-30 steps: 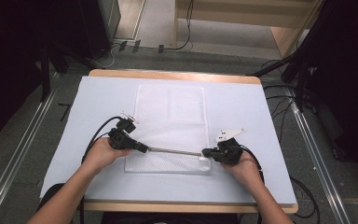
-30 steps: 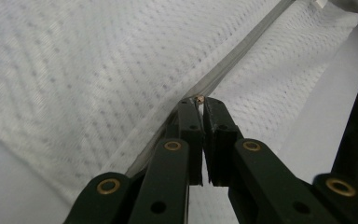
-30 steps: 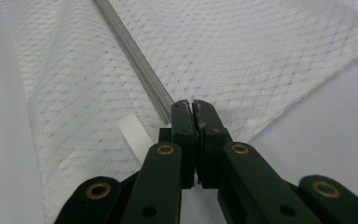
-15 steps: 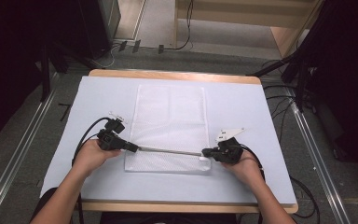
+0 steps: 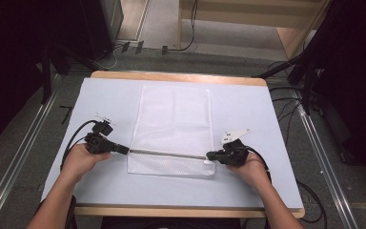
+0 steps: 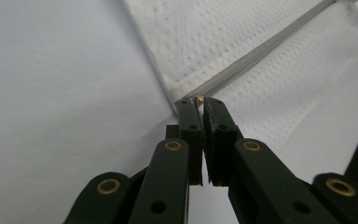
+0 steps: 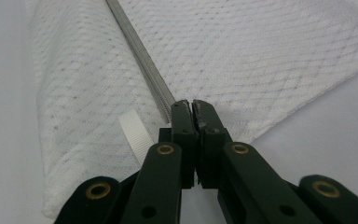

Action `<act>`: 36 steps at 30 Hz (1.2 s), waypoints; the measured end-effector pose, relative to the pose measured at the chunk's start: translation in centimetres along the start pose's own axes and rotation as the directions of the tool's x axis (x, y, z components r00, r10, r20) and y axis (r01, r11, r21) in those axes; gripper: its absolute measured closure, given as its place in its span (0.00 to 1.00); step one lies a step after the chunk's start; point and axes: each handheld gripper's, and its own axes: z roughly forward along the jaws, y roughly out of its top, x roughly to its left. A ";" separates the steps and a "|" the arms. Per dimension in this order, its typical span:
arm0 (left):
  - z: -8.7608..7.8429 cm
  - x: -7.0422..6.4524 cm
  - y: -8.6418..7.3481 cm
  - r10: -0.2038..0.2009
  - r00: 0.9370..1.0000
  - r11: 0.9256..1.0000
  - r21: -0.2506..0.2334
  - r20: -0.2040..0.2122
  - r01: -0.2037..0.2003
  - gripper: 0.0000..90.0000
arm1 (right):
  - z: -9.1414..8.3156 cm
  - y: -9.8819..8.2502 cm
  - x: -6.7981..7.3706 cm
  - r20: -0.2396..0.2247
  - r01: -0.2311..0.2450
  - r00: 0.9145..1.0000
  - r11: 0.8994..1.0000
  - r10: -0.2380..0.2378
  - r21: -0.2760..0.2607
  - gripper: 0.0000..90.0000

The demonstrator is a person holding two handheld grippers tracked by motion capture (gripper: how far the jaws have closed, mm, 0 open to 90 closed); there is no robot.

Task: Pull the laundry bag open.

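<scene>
A white mesh bag [image 5: 174, 119] lies flat in the middle of the table, with a grey zipper [image 5: 167, 153] running across its near end. My left gripper [image 5: 126, 150] is at the bag's left edge, shut on the small brass zipper pull [image 6: 199, 98]. The zipper [image 6: 261, 49] runs away from it up and to the right in the left gripper view. My right gripper [image 5: 208, 155] is at the bag's right edge, shut on the end of the zipper [image 7: 142, 58]. A white ribbon loop [image 7: 135, 130] lies just left of its jaws.
The table [image 5: 267, 114] has a pale blue-white top with a wooden rim. Black cables trail from both grippers over its near corners. Metal rails run along the floor on both sides, and dark equipment stands at the far left and right.
My left gripper has slid to the left along the zipper, from over the bag to its left edge. The right gripper has stayed in place.
</scene>
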 end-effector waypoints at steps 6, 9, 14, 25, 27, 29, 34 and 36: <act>-0.7 0.1 -0.4 0.015 1.000 0.999 -0.033 0.001 -0.015 0.98 | 0.0 0.1 0.0 -0.006 -0.001 1.000 1.000 0.001 0.006 0.99; -0.5 0.0 -0.5 0.029 0.999 0.999 -0.031 -0.012 -0.030 0.97 | 0.0 0.1 -0.3 -0.018 0.000 1.000 1.000 0.000 0.005 0.99; -1.1 -0.8 -0.5 0.110 0.994 0.985 -0.129 -0.027 -0.112 0.83 | -0.1 0.1 -0.7 -0.079 -0.029 0.996 1.000 0.029 0.004 0.87; -1.5 -0.1 -0.8 0.116 0.988 0.977 -0.170 -0.104 -0.132 0.65 | -1.7 0.8 -1.2 0.005 -0.026 1.000 0.996 0.026 -0.089 0.67; -1.7 0.2 -0.9 0.109 0.987 0.974 -0.184 -0.119 -0.130 0.60 | -2.0 0.7 -1.5 0.026 -0.031 0.999 0.995 0.034 -0.097 0.65; -1.9 0.5 -0.9 0.100 0.986 0.971 -0.202 -0.131 -0.126 0.58 | -2.3 0.6 -1.8 0.046 -0.043 0.998 0.994 0.048 -0.101 0.62; -2.1 1.2 -1.0 0.081 0.980 0.967 -0.226 -0.180 -0.121 0.48 | -2.8 0.3 -2.5 0.087 -0.072 0.993 0.990 0.084 -0.125 0.54; -2.2 1.5 -1.1 0.071 0.979 0.965 -0.234 -0.192 -0.116 0.46 | -3.0 0.1 -2.9 0.106 -0.094 0.988 0.986 0.109 -0.138 0.51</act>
